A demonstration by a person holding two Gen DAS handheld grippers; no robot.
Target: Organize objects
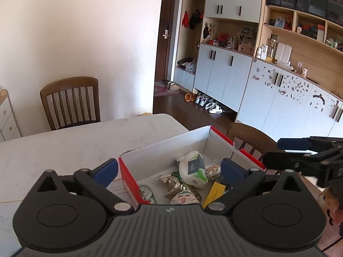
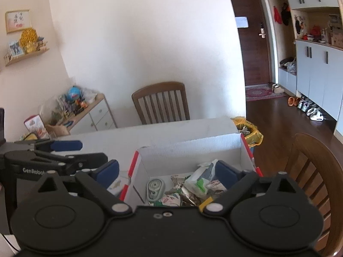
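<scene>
Box (image 1: 171,147) sits at the tabletop (image 1: 64,145) edge nearest the floor, with wipes pack (image 1: 193,167), foil wrappers (image 1: 173,182), tape roll (image 2: 155,189) and cartoon card (image 1: 184,199) piled loose inside. Left claw (image 1: 169,171) is spread wide over the box and empty. Right claw (image 2: 167,174) is likewise released, nothing between its pads. Risks, as I judge: a claw clipping the box wall and shoving it off the edge, the two claws knocking together, or a light wrapper snagging on a pad.
</scene>
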